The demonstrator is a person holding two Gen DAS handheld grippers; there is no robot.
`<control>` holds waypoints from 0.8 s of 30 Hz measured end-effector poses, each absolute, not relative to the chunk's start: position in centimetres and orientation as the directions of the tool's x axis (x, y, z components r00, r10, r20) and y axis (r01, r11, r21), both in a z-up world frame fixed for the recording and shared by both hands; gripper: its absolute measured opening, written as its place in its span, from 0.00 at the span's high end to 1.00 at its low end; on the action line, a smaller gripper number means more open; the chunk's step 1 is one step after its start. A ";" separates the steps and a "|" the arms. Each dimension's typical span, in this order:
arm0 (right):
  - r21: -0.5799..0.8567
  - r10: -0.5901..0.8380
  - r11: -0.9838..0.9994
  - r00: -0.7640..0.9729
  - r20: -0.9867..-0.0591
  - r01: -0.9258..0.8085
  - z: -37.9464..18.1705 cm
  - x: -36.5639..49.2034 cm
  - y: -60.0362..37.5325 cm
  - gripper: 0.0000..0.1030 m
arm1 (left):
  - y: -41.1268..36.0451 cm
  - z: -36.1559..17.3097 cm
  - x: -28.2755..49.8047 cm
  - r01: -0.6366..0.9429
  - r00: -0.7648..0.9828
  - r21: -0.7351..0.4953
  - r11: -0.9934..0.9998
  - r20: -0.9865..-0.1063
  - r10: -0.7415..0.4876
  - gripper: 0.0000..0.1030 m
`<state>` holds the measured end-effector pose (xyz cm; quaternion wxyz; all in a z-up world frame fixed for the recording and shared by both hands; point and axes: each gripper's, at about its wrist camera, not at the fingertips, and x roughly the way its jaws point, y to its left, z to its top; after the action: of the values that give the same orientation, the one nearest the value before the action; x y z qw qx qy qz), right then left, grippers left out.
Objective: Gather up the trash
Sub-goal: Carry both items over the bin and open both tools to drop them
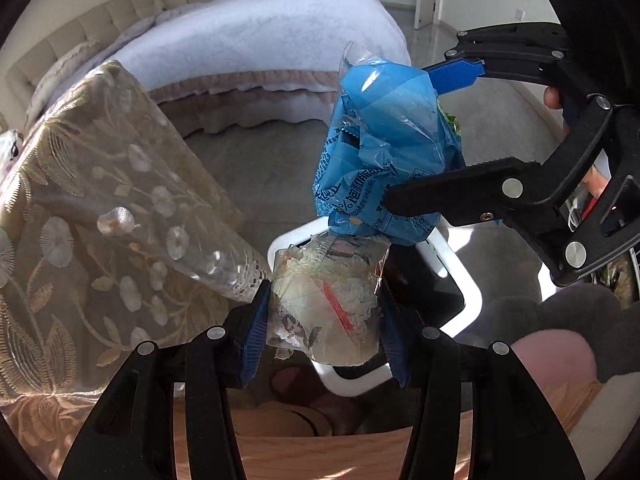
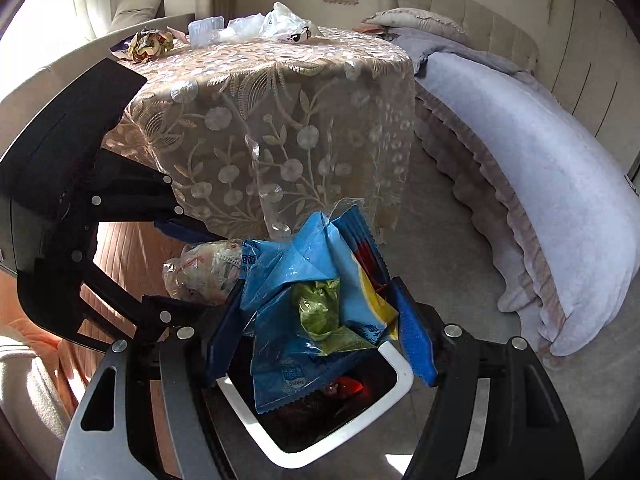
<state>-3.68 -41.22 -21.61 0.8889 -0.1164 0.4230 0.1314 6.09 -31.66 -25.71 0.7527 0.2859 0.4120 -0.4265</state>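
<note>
My left gripper [image 1: 324, 316] is shut on a crumpled clear wrapper [image 1: 328, 300] with red print, held just above the white-rimmed trash bin [image 1: 468, 280]. My right gripper [image 2: 320, 320] is shut on a bundle of blue wrappers [image 2: 304, 280] with a green scrap inside, held over the same bin [image 2: 396, 384]. In the left wrist view the blue bundle [image 1: 376, 140] hangs just above the clear wrapper, pinched by the right gripper [image 1: 404, 168]. The clear wrapper also shows in the right wrist view [image 2: 204, 272], left of the blue bundle.
A small table under an embroidered floral cloth [image 2: 272, 120] stands beside the bin, with more wrappers and plastic bags [image 2: 276, 24] and a crumpled foil wad [image 2: 152, 44] on top. A bed with a lilac cover [image 2: 540, 160] lies to the right. Grey carpet [image 2: 460, 240] lies between.
</note>
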 end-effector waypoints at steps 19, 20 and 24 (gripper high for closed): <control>-0.006 0.128 0.957 0.439 -0.889 -0.291 -28.8 -2.3 -45.1 0.04 | -35.4 -30.8 7.0 0.926 0.125 -0.026 0.377 -0.920 -0.371 0.05; -0.007 0.130 0.956 0.445 -0.886 -0.294 -28.7 -2.3 -45.0 0.04 | -35.2 -30.5 6.9 0.925 0.123 -0.030 0.379 -0.919 -0.374 0.05; -0.007 0.141 0.952 0.461 -0.876 -0.305 -28.0 -2.2 -44.6 0.04 | -34.6 -30.0 7.0 0.921 0.134 -0.030 0.389 -0.912 -0.388 0.05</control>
<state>-2.22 -44.63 -27.97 0.8507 -0.0814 0.5025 0.1311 6.96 -34.55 -30.04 0.6952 0.2897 0.4598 -0.4706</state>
